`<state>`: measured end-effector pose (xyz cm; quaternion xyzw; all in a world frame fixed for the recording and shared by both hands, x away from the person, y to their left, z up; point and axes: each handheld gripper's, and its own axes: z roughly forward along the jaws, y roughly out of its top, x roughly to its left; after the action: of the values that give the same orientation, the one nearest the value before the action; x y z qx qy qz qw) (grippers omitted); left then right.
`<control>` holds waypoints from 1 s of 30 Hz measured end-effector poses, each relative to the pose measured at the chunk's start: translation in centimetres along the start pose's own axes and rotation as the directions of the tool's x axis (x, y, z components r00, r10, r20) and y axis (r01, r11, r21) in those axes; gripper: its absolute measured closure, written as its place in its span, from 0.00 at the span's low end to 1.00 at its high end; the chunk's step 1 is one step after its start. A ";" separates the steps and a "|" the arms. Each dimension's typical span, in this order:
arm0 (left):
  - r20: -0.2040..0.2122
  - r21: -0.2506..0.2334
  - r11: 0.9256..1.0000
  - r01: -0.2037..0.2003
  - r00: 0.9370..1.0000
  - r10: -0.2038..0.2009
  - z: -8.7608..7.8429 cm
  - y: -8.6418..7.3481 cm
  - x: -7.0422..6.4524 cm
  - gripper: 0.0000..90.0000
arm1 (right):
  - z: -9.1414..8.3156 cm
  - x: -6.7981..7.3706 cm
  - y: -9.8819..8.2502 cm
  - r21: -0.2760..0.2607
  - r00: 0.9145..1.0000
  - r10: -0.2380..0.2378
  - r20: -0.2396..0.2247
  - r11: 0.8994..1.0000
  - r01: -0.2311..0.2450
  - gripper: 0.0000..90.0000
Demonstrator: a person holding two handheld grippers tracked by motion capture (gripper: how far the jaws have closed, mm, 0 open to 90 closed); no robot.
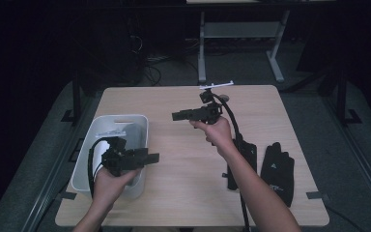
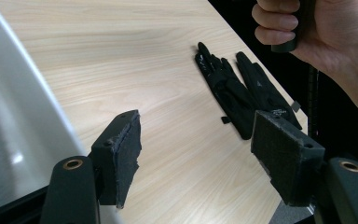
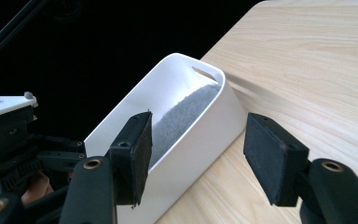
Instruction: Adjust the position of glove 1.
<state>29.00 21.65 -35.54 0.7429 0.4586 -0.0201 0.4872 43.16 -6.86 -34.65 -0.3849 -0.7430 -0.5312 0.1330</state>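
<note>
Both grippers, left [image 1: 152, 157] and right [image 1: 176, 116], hang empty with jaws apart; next, likely the gloves [image 1: 270, 166] at four o'clock go to the bin [image 1: 125, 119].

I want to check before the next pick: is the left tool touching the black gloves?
Apart. The left gripper view shows the left tool open, with bare table between its pads and the gloves farther off.

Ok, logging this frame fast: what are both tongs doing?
Left tongs: open, holding nothing.
Right tongs: open, holding nothing.
</note>
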 end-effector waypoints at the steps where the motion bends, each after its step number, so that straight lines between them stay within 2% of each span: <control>1: 0.002 0.001 1.000 -0.003 1.000 0.003 0.2 0.0 -0.2 0.36 | -0.3 -0.1 -0.1 0.003 1.000 0.000 0.004 1.000 0.000 0.46; 7: 0.020 0.015 1.000 -0.012 1.000 0.012 1.5 0.3 -0.9 0.36 | -2.0 -0.9 -0.8 -0.008 1.000 0.016 0.021 1.000 -0.016 0.45; 16: 0.047 0.021 0.999 -0.025 0.999 0.024 3.0 0.6 -2.0 0.34 | -4.1 -1.7 -1.6 -0.025 0.999 0.017 0.045 1.000 -0.016 0.45; 23: 0.062 0.043 0.998 -0.049 0.997 0.047 4.5 0.7 -2.8 0.34 | -6.3 -2.6 -2.8 -0.038 0.997 0.046 0.069 0.998 -0.044 0.43; 25: 0.054 0.053 0.997 -0.054 0.997 0.051 5.0 0.8 -2.9 0.34 | -6.9 -2.7 -3.1 -0.047 0.996 0.052 0.069 0.998 -0.049 0.43; 26: 0.062 0.049 0.998 -0.044 0.997 0.041 5.2 0.8 -2.8 0.33 | -7.1 -2.8 -3.2 -0.046 0.996 0.054 0.072 0.998 -0.051 0.43; 30: 0.076 0.061 0.996 -0.064 0.995 0.059 5.9 0.7 -3.3 0.33 | -7.9 -3.0 -3.7 -0.056 0.995 0.053 0.082 0.997 -0.049 0.43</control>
<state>30.01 15.03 -36.56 0.7705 0.4163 -0.0472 0.4805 40.82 -15.70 -35.88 -0.4290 -0.7233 -0.5308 0.1049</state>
